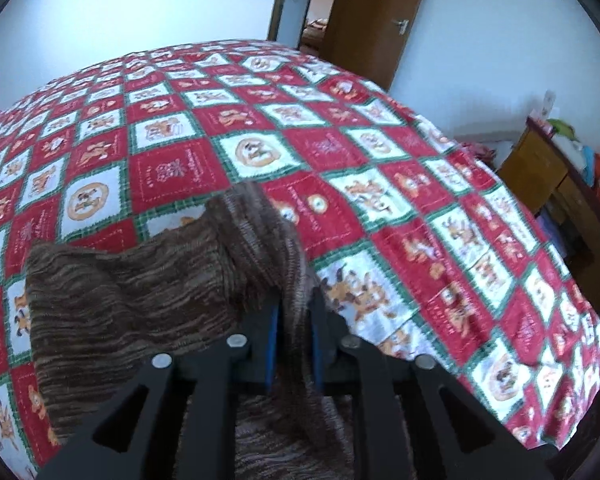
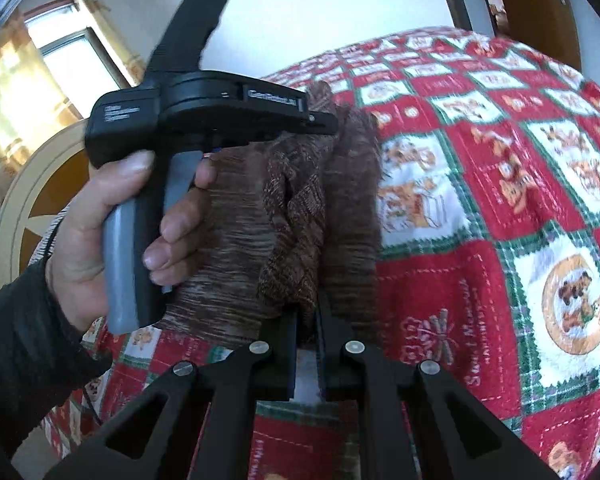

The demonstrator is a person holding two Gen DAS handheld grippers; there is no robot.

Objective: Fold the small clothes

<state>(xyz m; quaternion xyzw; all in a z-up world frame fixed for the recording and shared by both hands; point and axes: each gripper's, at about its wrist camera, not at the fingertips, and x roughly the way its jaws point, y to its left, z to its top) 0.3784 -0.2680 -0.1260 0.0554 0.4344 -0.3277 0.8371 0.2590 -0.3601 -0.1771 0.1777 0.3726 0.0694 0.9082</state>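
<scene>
A brown striped knit garment (image 1: 120,292) hangs bunched over the red, white and green patchwork bedspread (image 1: 340,140). My left gripper (image 1: 294,300) is shut on a fold of it, and the knit fills the narrow gap between the blue pads. In the right wrist view the garment (image 2: 236,240) drapes between the two grippers. My right gripper (image 2: 308,312) is shut on its lower edge. The left gripper (image 2: 324,122) shows side-on above it, held by a person's hand (image 2: 100,240), with cloth hanging from its tip.
The bedspread (image 2: 500,160) covers the whole bed. A brown door (image 1: 364,20) stands open beyond the far edge. A wooden cabinet (image 1: 548,176) with clutter stands right of the bed. A curtained window (image 2: 60,60) and a round cream-and-brown headboard (image 2: 32,184) lie to the left.
</scene>
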